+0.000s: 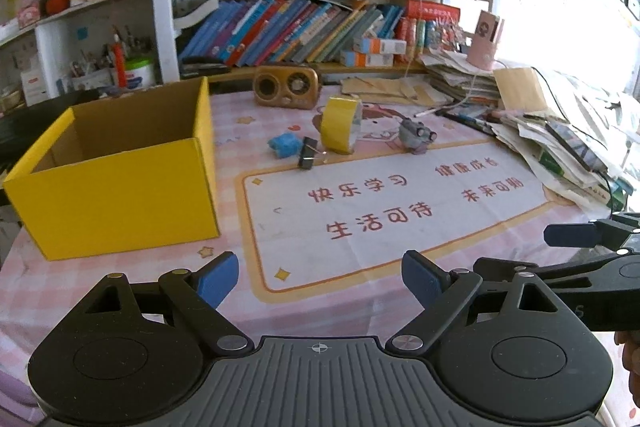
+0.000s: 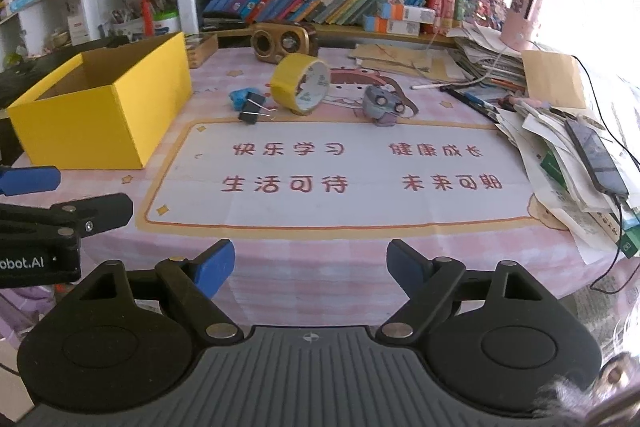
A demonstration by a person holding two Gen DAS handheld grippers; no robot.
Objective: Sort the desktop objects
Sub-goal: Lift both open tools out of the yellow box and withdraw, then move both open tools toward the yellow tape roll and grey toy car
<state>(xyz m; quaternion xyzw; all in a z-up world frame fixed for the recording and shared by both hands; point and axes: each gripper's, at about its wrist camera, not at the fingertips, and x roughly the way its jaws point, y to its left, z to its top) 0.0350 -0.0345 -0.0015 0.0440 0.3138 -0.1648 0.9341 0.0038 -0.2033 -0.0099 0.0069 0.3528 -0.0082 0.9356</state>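
Observation:
An open yellow cardboard box [image 1: 116, 183] [image 2: 104, 111] stands at the left of the desk. Beyond the printed mat lie a yellow tape roll [image 1: 340, 125] [image 2: 300, 83] standing on edge, a blue crumpled lump [image 1: 285, 145] [image 2: 237, 99], a black binder clip [image 1: 308, 155] [image 2: 252, 111] and a small grey toy [image 1: 416, 137] [image 2: 382, 105]. My left gripper [image 1: 320, 279] is open and empty near the front edge. My right gripper [image 2: 310, 267] is open and empty beside it on the right.
A brown retro radio [image 1: 286, 87] [image 2: 284, 41] stands at the back. Piles of papers with a phone [image 2: 596, 155] and cables fill the right side. Shelves of books rise behind the desk. A pink cup [image 1: 486, 47] sits on the paper stack.

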